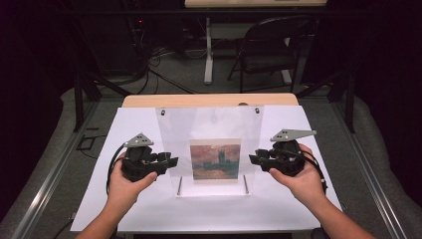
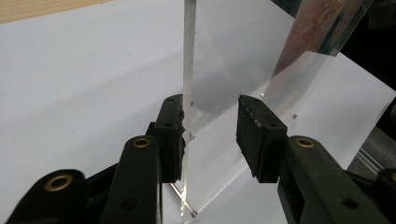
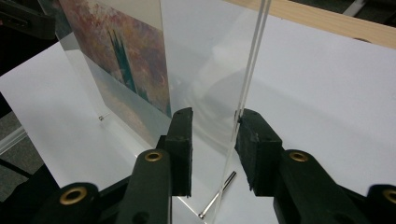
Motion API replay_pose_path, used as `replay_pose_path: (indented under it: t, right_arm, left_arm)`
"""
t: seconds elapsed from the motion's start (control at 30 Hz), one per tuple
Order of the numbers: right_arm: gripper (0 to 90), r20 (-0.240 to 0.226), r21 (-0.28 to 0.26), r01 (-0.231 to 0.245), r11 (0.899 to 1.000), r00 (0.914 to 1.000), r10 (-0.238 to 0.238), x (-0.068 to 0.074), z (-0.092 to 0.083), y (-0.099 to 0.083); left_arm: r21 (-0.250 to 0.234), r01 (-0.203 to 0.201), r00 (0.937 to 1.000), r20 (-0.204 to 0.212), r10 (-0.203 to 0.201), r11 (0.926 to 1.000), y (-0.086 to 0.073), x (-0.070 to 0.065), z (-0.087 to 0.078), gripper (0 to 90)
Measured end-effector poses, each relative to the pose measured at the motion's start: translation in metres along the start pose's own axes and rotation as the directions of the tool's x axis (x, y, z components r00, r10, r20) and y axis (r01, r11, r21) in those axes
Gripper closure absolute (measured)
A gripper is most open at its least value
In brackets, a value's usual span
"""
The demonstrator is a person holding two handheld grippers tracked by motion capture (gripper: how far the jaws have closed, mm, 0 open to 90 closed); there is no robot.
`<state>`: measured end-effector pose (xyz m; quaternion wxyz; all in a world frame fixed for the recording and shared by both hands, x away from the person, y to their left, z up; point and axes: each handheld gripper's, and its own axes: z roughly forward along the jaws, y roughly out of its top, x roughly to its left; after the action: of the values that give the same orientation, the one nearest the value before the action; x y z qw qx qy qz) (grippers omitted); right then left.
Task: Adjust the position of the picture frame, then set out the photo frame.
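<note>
A clear acrylic panel stands upright on the white sheet, propped on two metal pins. It holds a small painting print of towers under a reddish sky. My left gripper is at the panel's left edge and my right gripper at its right edge. In the left gripper view the open gripper straddles the panel edge, which rests against the left jaw. In the right gripper view the open gripper straddles the other edge, close to the right jaw.
The white sheet covers a wooden table whose far edge shows behind the panel. Beyond it stand a black folding chair, a white table leg and floor cables. Metal rails run along both sides of the table.
</note>
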<state>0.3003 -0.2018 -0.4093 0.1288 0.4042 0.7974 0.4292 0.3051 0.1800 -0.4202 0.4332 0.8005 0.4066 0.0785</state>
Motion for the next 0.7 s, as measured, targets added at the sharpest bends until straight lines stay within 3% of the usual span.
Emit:
replay_pose_path:
  t: [0.57,0.7]
  right_arm:
    - [65.9,-0.006,-0.015,-0.002,1.0,1.0,0.002,0.0,0.0,-0.002]
    - [65.3,-0.004,-0.027,0.0,1.0,1.0,0.0,0.0,0.0,-0.004]
  left_arm:
    - [-0.004,0.016,0.9997,0.019,-0.016,0.9999,-0.012,0.001,0.005,59.1]
    - [-0.003,-0.004,1.0,0.008,0.004,1.0,-0.02,0.0,0.007,57.6]
